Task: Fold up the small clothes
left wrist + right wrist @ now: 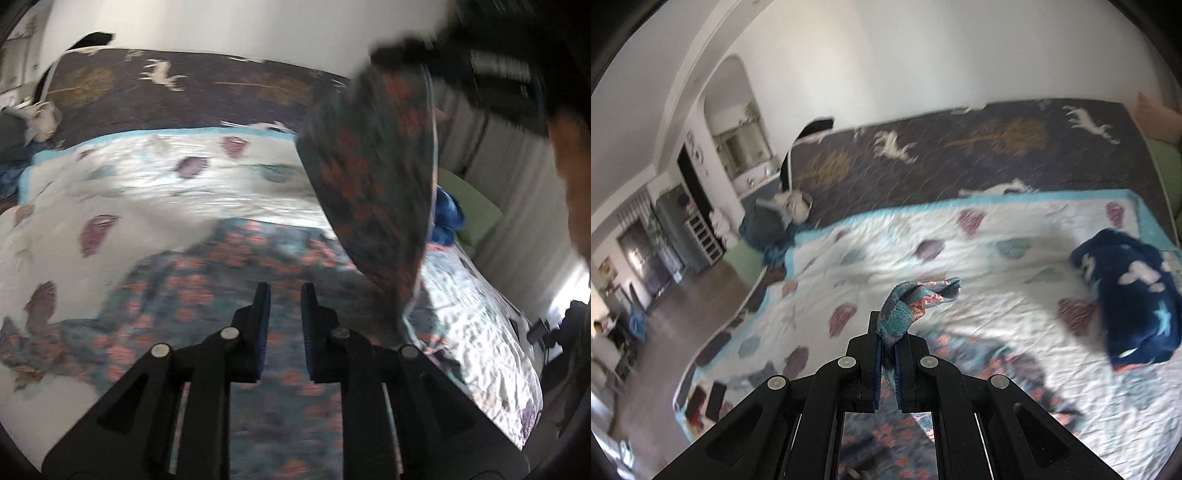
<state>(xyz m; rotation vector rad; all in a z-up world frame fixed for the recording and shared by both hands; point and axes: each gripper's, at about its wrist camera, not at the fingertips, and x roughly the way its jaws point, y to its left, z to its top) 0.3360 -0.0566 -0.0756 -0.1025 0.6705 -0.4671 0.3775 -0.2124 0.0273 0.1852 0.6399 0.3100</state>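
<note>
Floral garment (229,266) lay spread on the bed's white quilt (147,192), one edge lifted by the right gripper (888,354).

The right gripper was pressed together on a bunched teal-and-pink hem (916,295), and in the left wrist view that raised flap (376,177) hung up and over toward the right. The left gripper (284,314) hovered just above the flat part of the cloth, its jaws parted a little with nothing between them. The fabric looked thin, light and limp, so it would likely sag and crease wherever unsupported; a pinch at a hem or corner, rather than mid-panel, seemed the surest hold. A dark blue garment (1134,291) lay apart on the quilt.
</note>
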